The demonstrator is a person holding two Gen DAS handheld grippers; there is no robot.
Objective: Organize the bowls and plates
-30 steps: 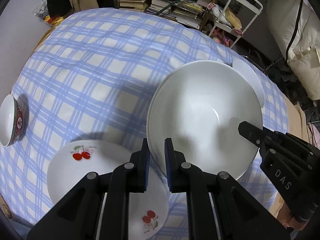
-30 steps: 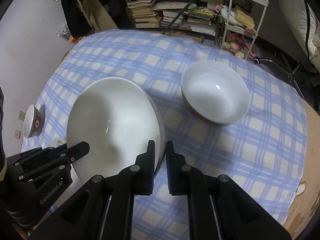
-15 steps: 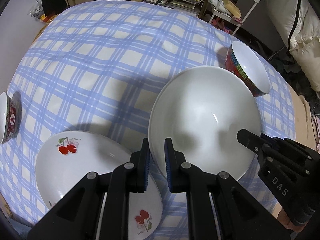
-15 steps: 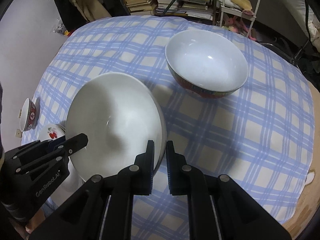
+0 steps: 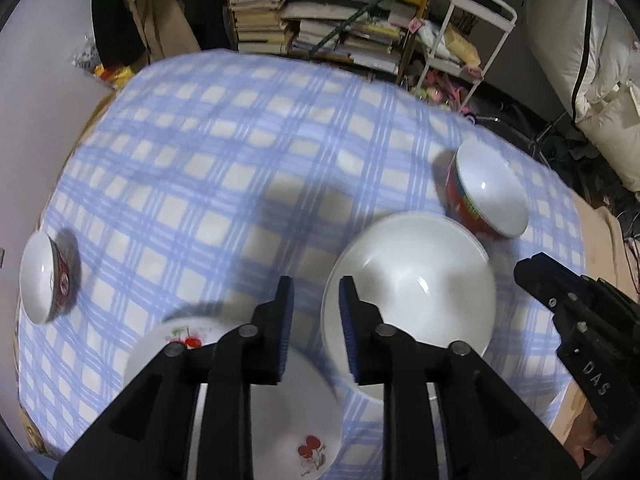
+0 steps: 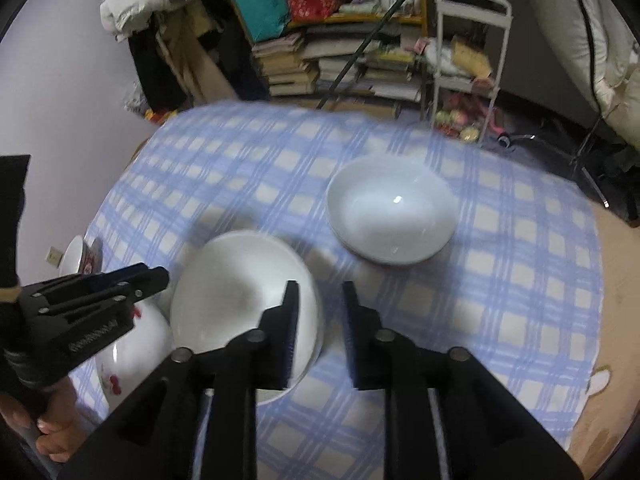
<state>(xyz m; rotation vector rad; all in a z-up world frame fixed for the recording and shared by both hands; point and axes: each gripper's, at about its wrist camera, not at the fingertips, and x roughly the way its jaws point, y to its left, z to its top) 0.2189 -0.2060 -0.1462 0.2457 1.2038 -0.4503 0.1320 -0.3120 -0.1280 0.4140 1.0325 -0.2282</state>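
Observation:
A large white bowl [image 5: 408,292] [image 6: 240,292] sits on the blue checked tablecloth [image 5: 224,184]. My left gripper [image 5: 316,320] straddles its left rim and my right gripper [image 6: 320,316] straddles its right rim. Both sets of jaws are opening, and the pads stand off the rim. A cherry-print plate [image 5: 280,420] [image 6: 132,344] lies just left of the bowl, under my left gripper. A red-patterned bowl [image 5: 488,188] [image 6: 392,208] stands beyond the white one. A small red-patterned bowl [image 5: 44,276] [image 6: 80,256] sits at the far left edge.
Behind the table are stacked books on a shelf [image 5: 320,28] and a white wire cart [image 6: 468,60]. Pale bedding [image 5: 600,60] is piled at the right. A person's hand [image 6: 52,432] holds the left gripper's handle at the table's near left edge.
Both grippers were shut on the white bowl's rim and have opened off it. Both have drawn up and back, so the bowl looks smaller and more of the table shows.

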